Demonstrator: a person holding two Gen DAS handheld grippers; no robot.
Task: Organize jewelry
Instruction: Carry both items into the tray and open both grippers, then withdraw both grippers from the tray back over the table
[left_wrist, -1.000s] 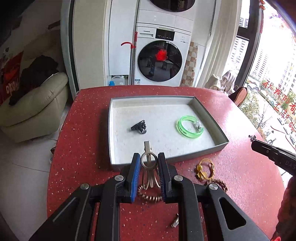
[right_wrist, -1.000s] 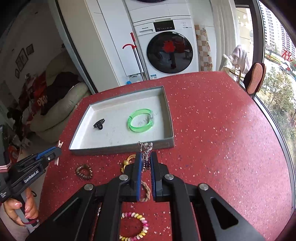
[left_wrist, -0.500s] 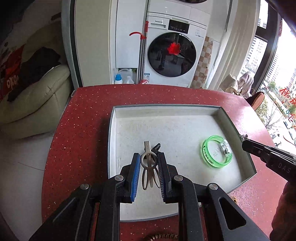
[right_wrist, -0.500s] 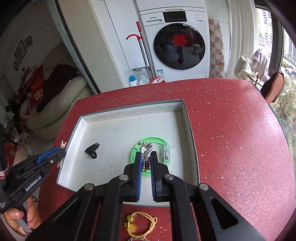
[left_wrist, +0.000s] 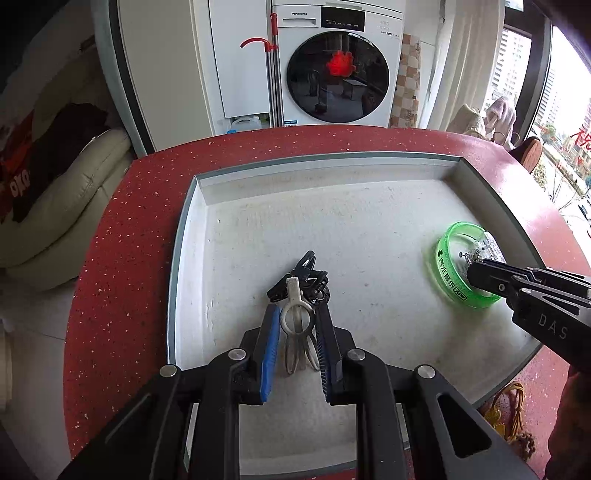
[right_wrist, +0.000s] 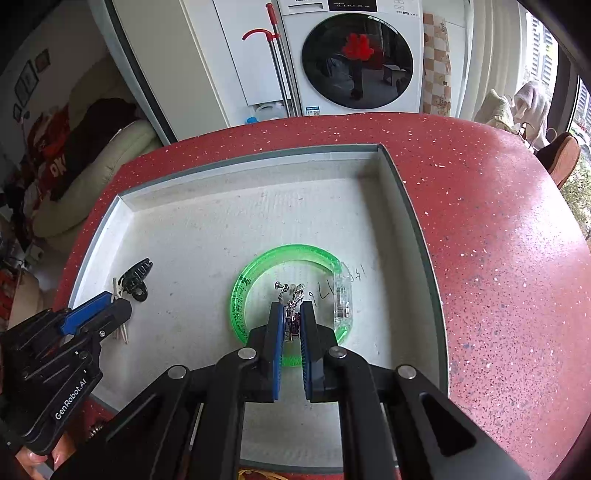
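A grey tray (left_wrist: 186, 236) (right_wrist: 402, 192) with a white floor sits on the red table. My left gripper (left_wrist: 295, 314) is shut on a silver hair clip (left_wrist: 294, 314), low over the tray, its tip touching a black hair clip (left_wrist: 308, 277) (right_wrist: 137, 277). My right gripper (right_wrist: 291, 312) is shut on a silver earring (right_wrist: 291, 295) and holds it inside the ring of a green bangle (right_wrist: 258, 266) (left_wrist: 448, 273) at the tray's right. The right gripper also shows in the left wrist view (left_wrist: 476, 271). The left gripper also shows in the right wrist view (right_wrist: 110, 306).
A yellow cord bracelet (left_wrist: 509, 402) and a brown bead bracelet (left_wrist: 526, 443) lie on the red table (left_wrist: 122, 258) in front of the tray's right corner. A washing machine (left_wrist: 336, 62) and a cream sofa (left_wrist: 66, 206) stand beyond the table.
Both grippers moved forward from the table's front over the tray and came lower. The silver clip now reaches the black clip; the earring now hangs inside the green bangle.
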